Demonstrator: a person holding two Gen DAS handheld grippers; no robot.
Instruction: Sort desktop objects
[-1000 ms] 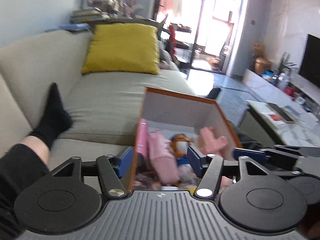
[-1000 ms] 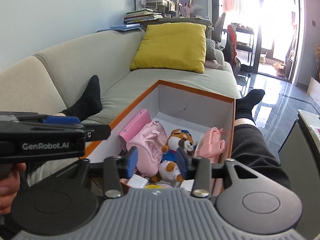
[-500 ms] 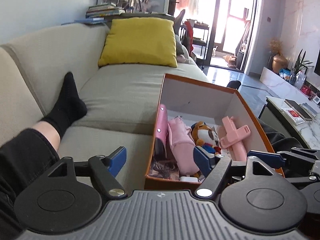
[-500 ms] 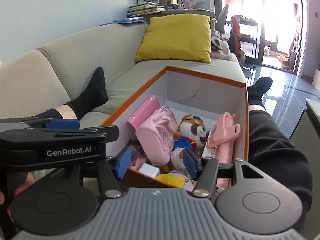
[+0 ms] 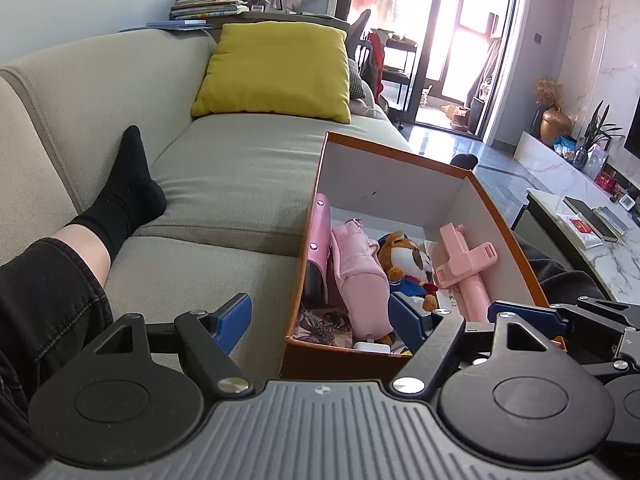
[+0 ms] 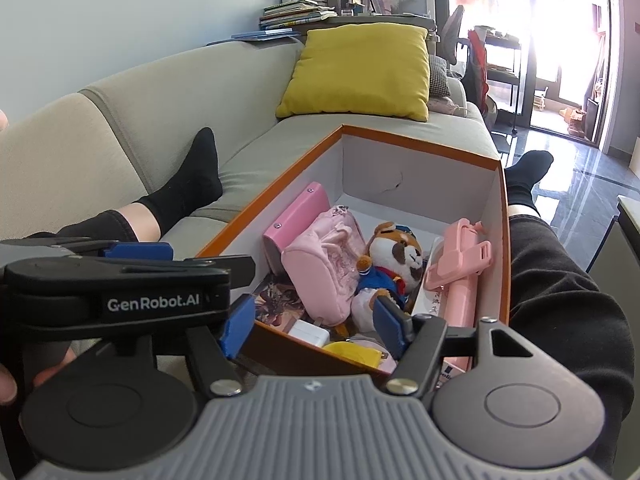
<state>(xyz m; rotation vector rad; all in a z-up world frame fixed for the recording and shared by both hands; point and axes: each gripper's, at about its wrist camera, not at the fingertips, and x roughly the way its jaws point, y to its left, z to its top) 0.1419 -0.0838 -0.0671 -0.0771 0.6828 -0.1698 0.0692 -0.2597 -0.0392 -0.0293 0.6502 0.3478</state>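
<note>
Beside box [image 6: 505, 216] | right tool [image 6: 316, 328] opening, empty | left tool [image 5: 324, 320] wide | yellow item [image 6: 354, 353] right-view only

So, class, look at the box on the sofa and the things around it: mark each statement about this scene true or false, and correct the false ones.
1. The plush toy lies inside the orange box. True.
2. The cushion on the sofa is blue. False: it is yellow.
3. The pink selfie stick lies along the box's right wall. True.
4. The left gripper is shut on the pink pouch. False: it is open and holds nothing.
5. The box is empty. False: it holds the toy, the pouch, a pink case, the stick and smaller items.
6. The right gripper holds nothing. True: its jaws are opening, with only the box's near edge between them.
</note>
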